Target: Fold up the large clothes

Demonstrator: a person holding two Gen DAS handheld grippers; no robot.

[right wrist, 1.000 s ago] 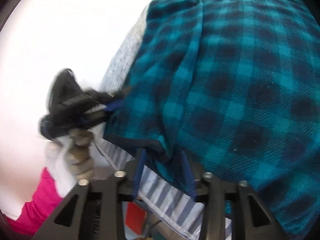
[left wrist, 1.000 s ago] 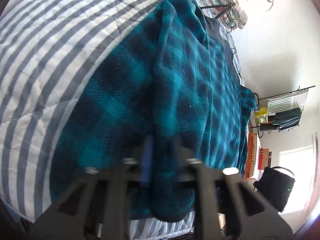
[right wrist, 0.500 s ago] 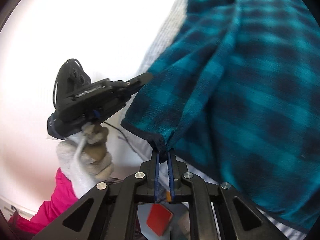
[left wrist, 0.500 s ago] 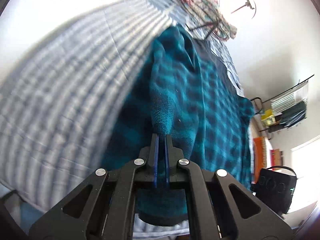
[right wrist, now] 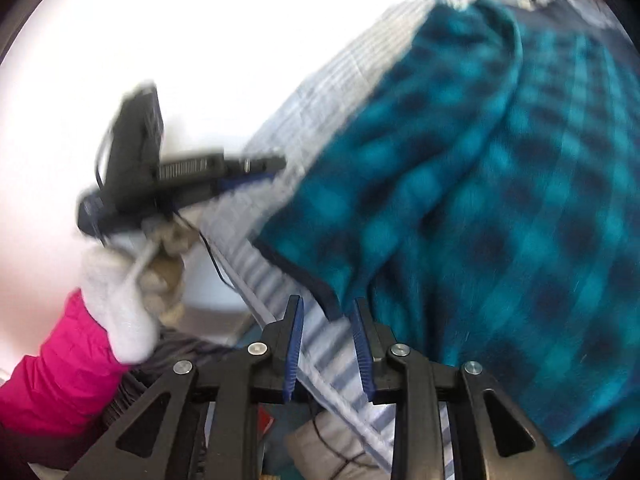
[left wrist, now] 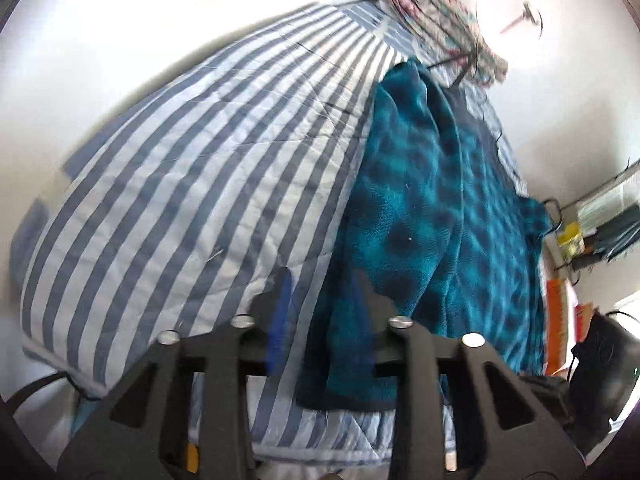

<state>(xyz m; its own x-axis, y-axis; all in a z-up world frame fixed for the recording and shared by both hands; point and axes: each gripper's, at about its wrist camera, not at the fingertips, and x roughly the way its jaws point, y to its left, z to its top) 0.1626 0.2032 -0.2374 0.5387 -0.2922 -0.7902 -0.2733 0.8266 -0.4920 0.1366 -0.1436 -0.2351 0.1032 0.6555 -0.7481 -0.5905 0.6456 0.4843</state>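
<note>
Left wrist view: my left gripper [left wrist: 322, 292] has its jaws apart, having just been opening; the near hem of the teal plaid blanket [left wrist: 436, 216] lies in the gap, and no pad presses on it. The blanket lies on the bed [left wrist: 192, 184], on the striped quilt, and fills the right half of the frame. Its long axis runs from the lower centre up to the upper right, where a folded ridge climbs toward a patterned pillow [left wrist: 444, 24]. The left half of the quilt is bare, with the bed's edge curving along the lower left. At the right edge stand a clothes rack [left wrist: 600, 220] and a dark bag [left wrist: 608, 364].

In the right wrist view, my right gripper [right wrist: 328, 328] also has its jaws apart, just opened, and the blanket's dark-bound corner sits between the tips without being pinched. The bed's near edge runs diagonally under them. At left, the left gripper, held by a white-gloved hand [right wrist: 132, 280] with a pink sleeve [right wrist: 60, 372], is beside the bed's edge, clear of the cloth. I see no containers holding anything.
</note>
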